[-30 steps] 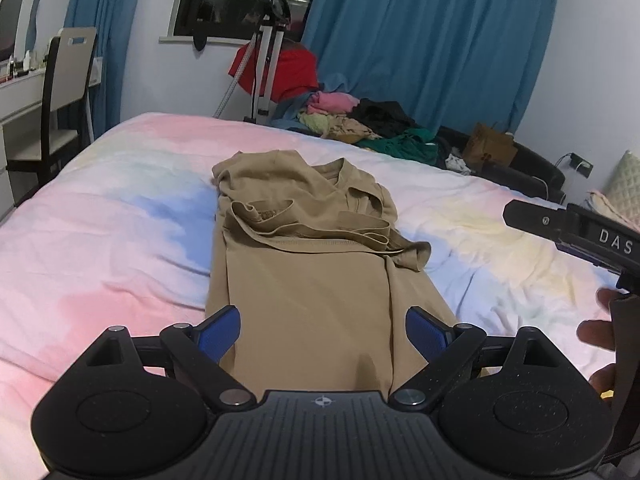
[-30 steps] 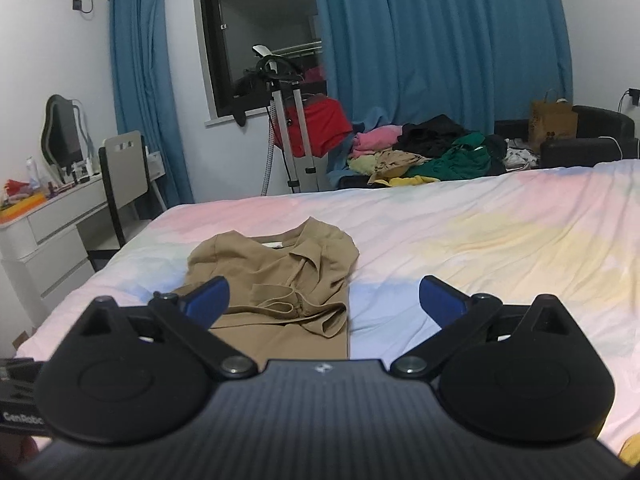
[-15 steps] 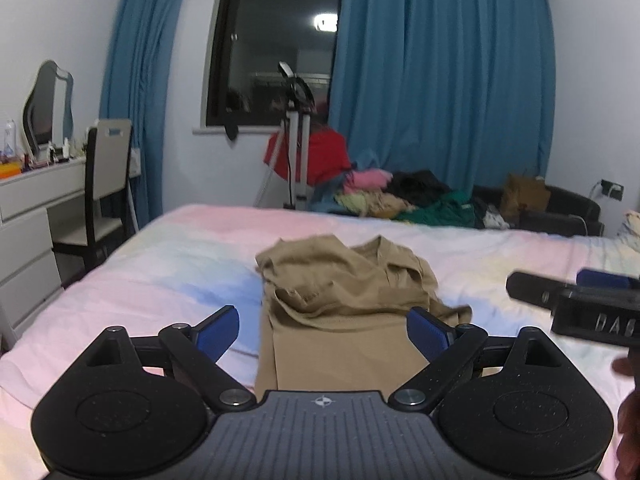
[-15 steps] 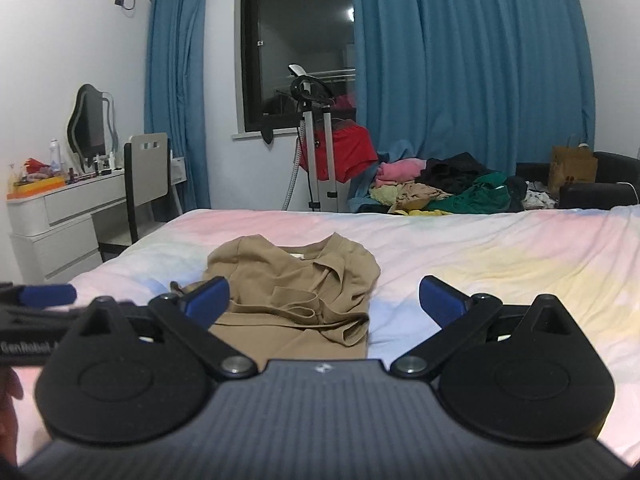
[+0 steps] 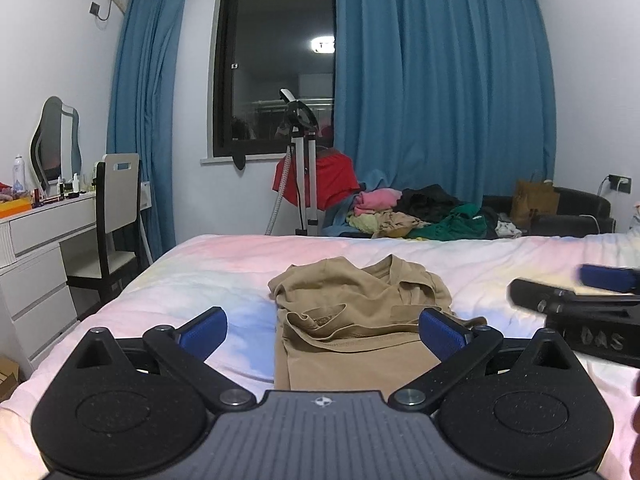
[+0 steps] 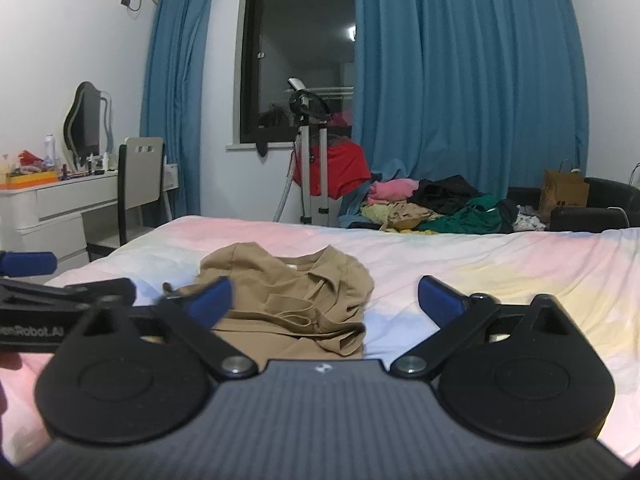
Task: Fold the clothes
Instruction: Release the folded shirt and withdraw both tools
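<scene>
1. The left gripper (image 5: 322, 330) stood with jaws spread wide, having just been opening; nothing was gripped.
2. The tan garment (image 5: 360, 320), partly folded, lay on the bed (image 5: 200, 264) ahead of both grippers.
3. Risk: its bunched upper layers could be caught unevenly, dragging the fold askew.
4. The right gripper (image 6: 324, 302) had just been closing, jaws apart, empty.
5. Against the earlier frames, both views sat lower and more level.
</scene>
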Tool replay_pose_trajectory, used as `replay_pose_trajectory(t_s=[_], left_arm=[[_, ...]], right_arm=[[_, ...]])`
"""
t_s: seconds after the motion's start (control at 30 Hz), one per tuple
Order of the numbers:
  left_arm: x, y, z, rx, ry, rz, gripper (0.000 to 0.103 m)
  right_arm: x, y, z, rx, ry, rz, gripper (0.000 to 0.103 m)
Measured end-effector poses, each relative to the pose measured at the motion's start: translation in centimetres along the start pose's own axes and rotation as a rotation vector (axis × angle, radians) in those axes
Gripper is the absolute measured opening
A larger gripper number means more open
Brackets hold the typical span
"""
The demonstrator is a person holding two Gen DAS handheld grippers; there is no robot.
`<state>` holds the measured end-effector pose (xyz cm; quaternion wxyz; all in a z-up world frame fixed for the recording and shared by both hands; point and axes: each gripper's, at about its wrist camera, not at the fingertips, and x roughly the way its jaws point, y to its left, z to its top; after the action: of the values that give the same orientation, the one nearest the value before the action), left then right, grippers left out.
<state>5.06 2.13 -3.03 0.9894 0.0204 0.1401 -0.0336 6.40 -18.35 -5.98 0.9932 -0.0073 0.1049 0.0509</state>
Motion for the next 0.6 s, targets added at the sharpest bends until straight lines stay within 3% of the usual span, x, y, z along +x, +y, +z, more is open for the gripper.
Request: replay_pose_trajectory(t_s=[0.03,0.07,0.2,0.23,0.27,0.33,0.43,0.6], left_arm=[[0.0,0.1,0.0,-0.002,0.000,0.001,0.103],[0.0,0.2,0.0,-0.005,0.000,0.000,0.103],[0.1,0.4,-0.1,-0.020,0.013,-0.008,0.103],[0.1,0.4,-0.1,-0.025,0.022,-0.014,0.103],[0.1,0.5,-0.1,-0.031,0.033,-0.021,0.103],[0.3,0.8,-0.1,-0.046,0.057,-0.030,0.103],[0.9,1.2,-0.3,-0.077,0.124,-0.031,0.103],[1.7,3.1,-0.6,-0.245,0.310,-0.106,0.103]], right_arm=[[0.0,0.1,0.0,-0.009,0.009,-0.012,0.030],[0.1,0.1,0.1,-0.009,0.016,-0.019,0.026],[0.3,-0.9,-0.1,0.050,0.040,0.010,0.030],[0.5,-1.1,-0.1,0.067,0.051,0.019,0.050],[0.6,-1.4,0.0,0.094,0.057,0.021,0.097],[0.6,-1.7,0.0,0.138,0.035,-0.007,0.103],[1.0,-1.8,0.2,0.120,0.030,-0.053,0.103],[2.0,-2.4,-0.5,0.160,0.127,-0.060,0.103]])
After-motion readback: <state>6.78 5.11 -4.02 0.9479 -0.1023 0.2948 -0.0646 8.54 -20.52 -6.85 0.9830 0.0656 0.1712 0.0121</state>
